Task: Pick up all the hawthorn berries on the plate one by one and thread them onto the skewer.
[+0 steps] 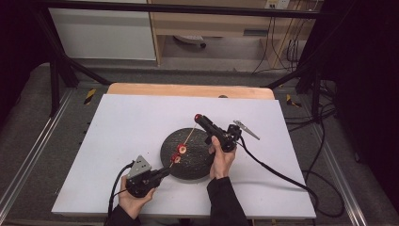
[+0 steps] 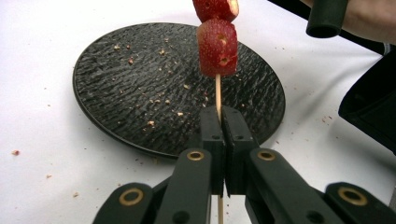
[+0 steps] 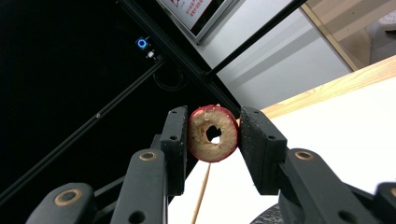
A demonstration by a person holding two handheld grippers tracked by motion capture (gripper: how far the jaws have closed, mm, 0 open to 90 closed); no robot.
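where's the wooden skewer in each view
High view: the wooden skewer slants over the black plate, from the left tongs up to the right tongs.
Left gripper view: the skewer rises upright at centre, clamped in those tongs, under two red fruit pieces.
Right gripper view: a thin stick at bottom centre, below the held fruit ring.
Shared landmark: the black plate.

At the centre of the frame the right gripper [image 3: 213,135] clamps a cored red fruit slice [image 3: 213,134] between its black jaws, a thin wooden skewer [image 3: 201,196] slanting below, white worktop [image 3: 336,121] at right.
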